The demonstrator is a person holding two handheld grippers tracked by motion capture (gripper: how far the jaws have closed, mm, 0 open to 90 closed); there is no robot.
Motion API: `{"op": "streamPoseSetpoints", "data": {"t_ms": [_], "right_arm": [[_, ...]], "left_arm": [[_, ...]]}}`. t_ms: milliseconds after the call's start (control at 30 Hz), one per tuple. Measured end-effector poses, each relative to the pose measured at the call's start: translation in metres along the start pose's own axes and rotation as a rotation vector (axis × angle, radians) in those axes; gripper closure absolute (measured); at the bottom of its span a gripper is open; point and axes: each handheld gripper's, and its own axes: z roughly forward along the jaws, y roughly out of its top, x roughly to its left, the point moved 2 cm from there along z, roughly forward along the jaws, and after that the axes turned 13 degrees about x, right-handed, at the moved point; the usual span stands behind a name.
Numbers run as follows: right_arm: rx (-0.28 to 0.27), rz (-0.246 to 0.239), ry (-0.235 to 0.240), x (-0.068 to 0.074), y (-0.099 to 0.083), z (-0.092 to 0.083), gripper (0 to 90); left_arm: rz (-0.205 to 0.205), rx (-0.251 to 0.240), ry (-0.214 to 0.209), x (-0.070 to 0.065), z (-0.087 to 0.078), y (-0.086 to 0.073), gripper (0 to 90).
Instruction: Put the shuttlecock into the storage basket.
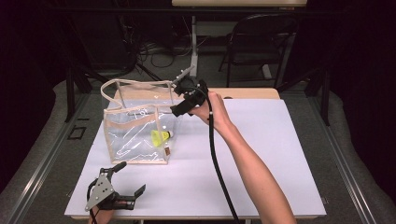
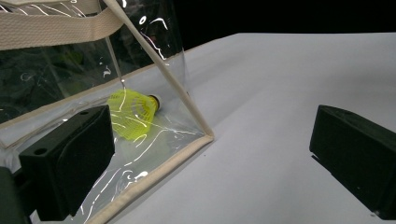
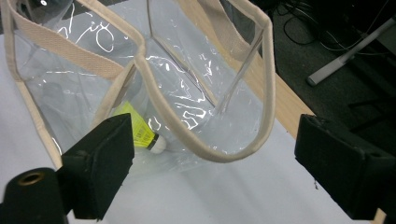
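Note:
A clear plastic tote bag [image 1: 135, 135] with beige trim stands on the white table top [image 1: 261, 154]. A yellow shuttlecock [image 1: 159, 136] lies on its floor near the right wall. My right gripper [image 1: 179, 95] hovers over the bag's upper right rim, open, nothing between its pads. In the right gripper view the bag's beige handle loop [image 3: 210, 156] and the shuttlecock [image 3: 137, 130] lie below the wide-apart jaws. My left gripper [image 1: 130, 178] rests near the front left edge, open and empty. Its own view faces the bag's corner [image 2: 154, 172] and the shuttlecock [image 2: 133, 112].
A wooden table edge [image 1: 252, 93] runs behind the white surface. Beyond it stand a black folding chair [image 1: 261, 42] and a white desk leg [image 1: 193, 42], with cables on the dark floor. The person's right forearm [image 1: 252, 172] crosses the table's right half.

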Motion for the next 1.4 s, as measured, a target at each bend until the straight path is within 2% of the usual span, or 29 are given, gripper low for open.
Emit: {"op": "streamPoseSetpoints", "data": {"t_ms": [233,400,767,1133,1400], "right_arm": [[-0.021,0.003,0.016,0.001,-0.013,-0.006,6.5],[-0.035,0.012,0.03,-0.001,-0.028,-0.01,4.6],[-0.047,0.03,0.037,-0.005,-0.055,-0.008,3.6],[-0.056,0.028,0.035,0.002,-0.089,-0.014,1.1],[-0.088,0.034,0.019,0.006,-0.118,-0.023,0.9]], "left_arm": [[0.002,0.005,-0.005,-0.001,0.002,0.0,0.2],[-0.003,0.005,-0.004,-0.001,0.002,-0.001,0.2],[0.004,0.016,-0.004,-0.001,0.004,-0.002,0.2],[0.004,0.016,-0.009,-0.003,0.006,-0.001,0.2],[0.005,0.016,-0.008,-0.003,0.006,-0.001,0.2]]}}
